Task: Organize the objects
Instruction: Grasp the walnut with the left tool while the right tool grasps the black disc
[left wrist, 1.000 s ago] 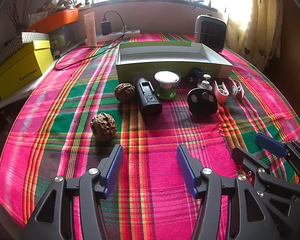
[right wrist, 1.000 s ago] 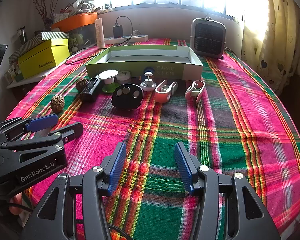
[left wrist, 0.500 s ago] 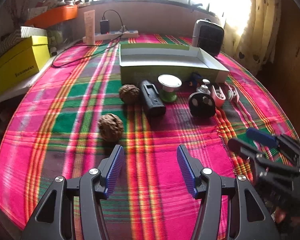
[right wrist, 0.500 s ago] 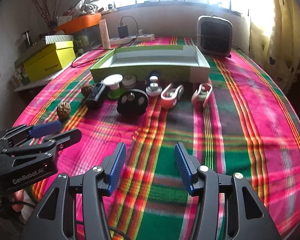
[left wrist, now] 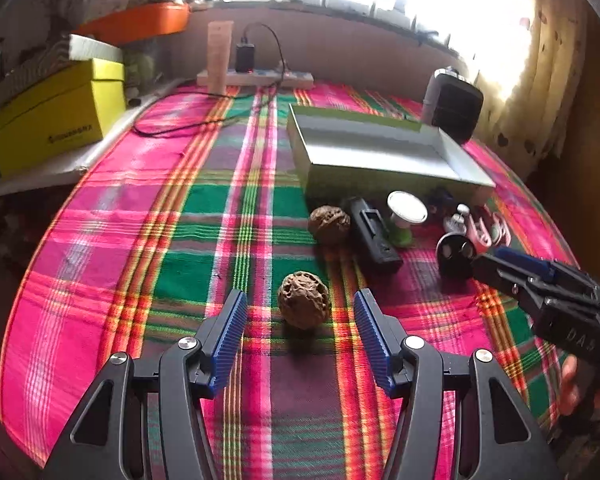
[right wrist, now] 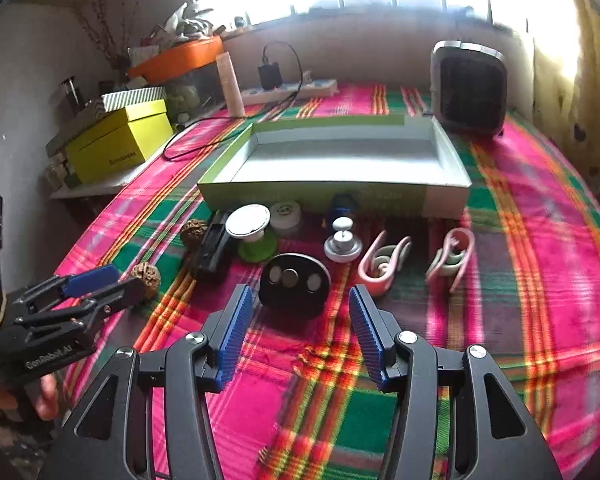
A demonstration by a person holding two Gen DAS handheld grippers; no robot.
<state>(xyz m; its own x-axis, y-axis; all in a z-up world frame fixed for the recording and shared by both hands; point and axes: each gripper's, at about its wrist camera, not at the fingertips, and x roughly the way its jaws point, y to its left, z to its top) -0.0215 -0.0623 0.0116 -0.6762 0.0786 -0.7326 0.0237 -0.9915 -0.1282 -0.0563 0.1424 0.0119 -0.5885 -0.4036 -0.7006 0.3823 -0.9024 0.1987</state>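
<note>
My left gripper (left wrist: 300, 322) is open, and a brown walnut (left wrist: 304, 300) lies on the plaid cloth between its fingertips. A second walnut (left wrist: 329, 224) sits farther off beside a black rectangular block (left wrist: 374, 236). My right gripper (right wrist: 300, 320) is open just short of a black oval disc (right wrist: 294, 286) with silver spots. Behind the disc stand a white-topped green spool (right wrist: 252, 232), a silver knob (right wrist: 343, 242) and two pink clips (right wrist: 384, 266) (right wrist: 452, 258). An open green and white tray (right wrist: 340, 168) lies behind the row.
A yellow box (left wrist: 56, 120) and an orange tub (left wrist: 140, 22) stand at the left, off the table. A power strip (left wrist: 256, 76) with a cable lies at the back. A grey heater (right wrist: 468, 88) stands behind the tray. A hand (right wrist: 40, 396) holds the left gripper's handle.
Both grippers have moved forward toward the objects. The left one has swung left so the near walnut now lies between its fingers; the right one has closed in on the black disc.
</note>
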